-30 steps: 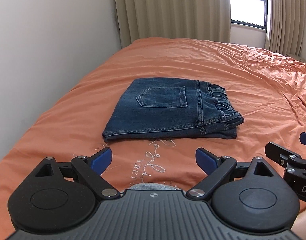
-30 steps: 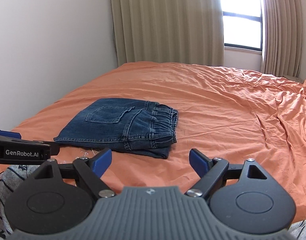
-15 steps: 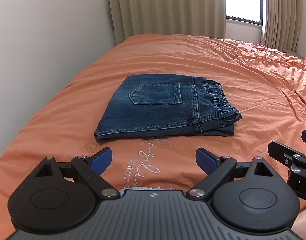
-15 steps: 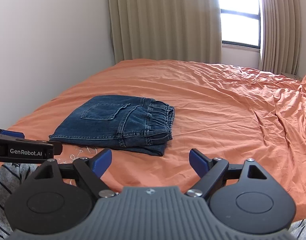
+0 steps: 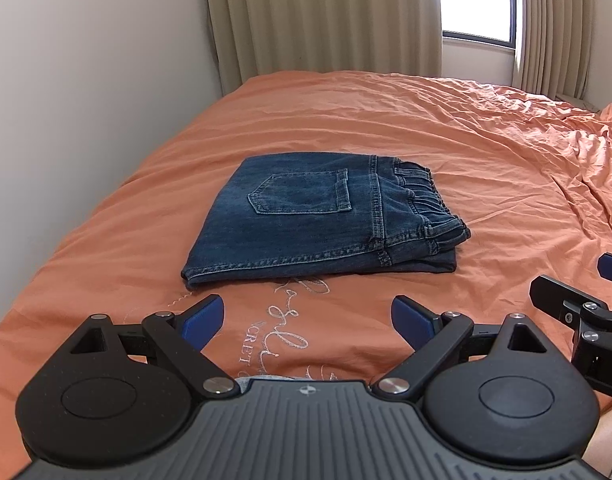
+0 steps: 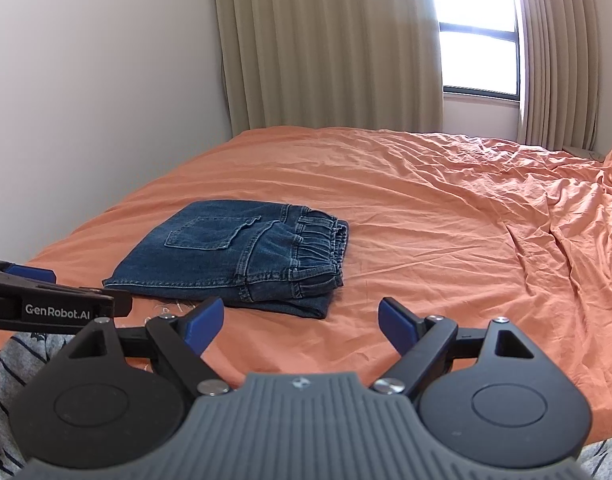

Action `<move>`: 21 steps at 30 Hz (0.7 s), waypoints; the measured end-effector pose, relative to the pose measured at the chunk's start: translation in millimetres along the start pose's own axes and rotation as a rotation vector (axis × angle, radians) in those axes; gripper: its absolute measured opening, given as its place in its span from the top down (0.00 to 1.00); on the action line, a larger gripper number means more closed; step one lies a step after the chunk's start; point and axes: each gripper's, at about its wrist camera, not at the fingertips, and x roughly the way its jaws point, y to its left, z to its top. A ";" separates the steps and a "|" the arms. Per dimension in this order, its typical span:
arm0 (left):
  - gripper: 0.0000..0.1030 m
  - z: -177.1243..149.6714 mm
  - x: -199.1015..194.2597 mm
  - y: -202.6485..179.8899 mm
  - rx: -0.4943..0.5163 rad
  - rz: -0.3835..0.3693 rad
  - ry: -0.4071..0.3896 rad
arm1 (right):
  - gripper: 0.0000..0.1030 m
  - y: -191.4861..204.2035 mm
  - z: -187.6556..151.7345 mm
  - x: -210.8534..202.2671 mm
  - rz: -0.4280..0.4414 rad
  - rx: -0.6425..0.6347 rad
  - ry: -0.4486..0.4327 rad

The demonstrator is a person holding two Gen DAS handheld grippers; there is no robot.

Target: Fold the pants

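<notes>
My left hand-held gripper (image 5: 307, 322) is released, its blue pads (image 5: 204, 317) spread wide with nothing between them, and it hangs over the near edge of the bed (image 5: 445, 128). My right hand-held gripper (image 6: 302, 322) is released too, its pads (image 6: 397, 324) apart and empty, also above the bed's near edge. Each one shows at the border of the other's view: the right one's tip at the right edge of the left view, the left one's finger, lettered "GenRobot.AI", at the left edge of the right view.

The pants (image 5: 325, 220) lie on the bed as a folded, flat, roughly square stack of dark blue denim. They sit towards the left side of the bed, nearer the wall (image 5: 86, 100) than the rumpled far right part of the orange sheet. A back pocket (image 5: 302, 194) faces up on the top layer, and the gathered elastic waistband (image 5: 425, 204) runs along the stack's right edge. The lower layers show at the near right corner of the stack. Neither gripper touches the pants; both are on the near side of them, with a strip of sheet between.

Pale embroidered script (image 5: 290, 320) is stitched into the sheet just in front of the pants, under my left gripper. Beyond the bed hang beige curtains (image 6: 329, 48) beside a bright window (image 6: 479, 56).
</notes>
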 end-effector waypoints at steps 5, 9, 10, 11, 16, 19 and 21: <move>0.00 1.4 -2.9 -1.9 0.008 -0.008 -0.007 | 0.21 -1.0 0.7 -2.8 0.001 0.000 -0.010; 0.00 2.0 -4.4 -4.6 0.016 -0.014 -0.010 | 0.21 -1.4 0.7 -5.6 -0.002 0.003 -0.016; 0.00 1.9 -5.1 -5.5 0.017 -0.016 -0.010 | 0.21 -1.3 0.7 -6.1 -0.002 0.003 -0.018; 0.00 1.8 -5.9 -6.2 0.017 -0.018 -0.010 | 0.21 -1.5 1.2 -6.8 -0.002 0.002 -0.020; 0.00 1.7 -8.3 -6.7 0.016 -0.025 -0.012 | 0.21 -2.1 0.8 -8.8 -0.001 0.004 -0.024; 0.00 1.1 -9.5 -8.1 0.019 -0.026 -0.012 | 0.21 -2.5 0.7 -9.9 0.003 0.002 -0.025; 0.00 0.6 -10.3 -8.7 0.020 -0.027 -0.012 | 0.21 -2.7 0.8 -10.3 0.002 0.001 -0.027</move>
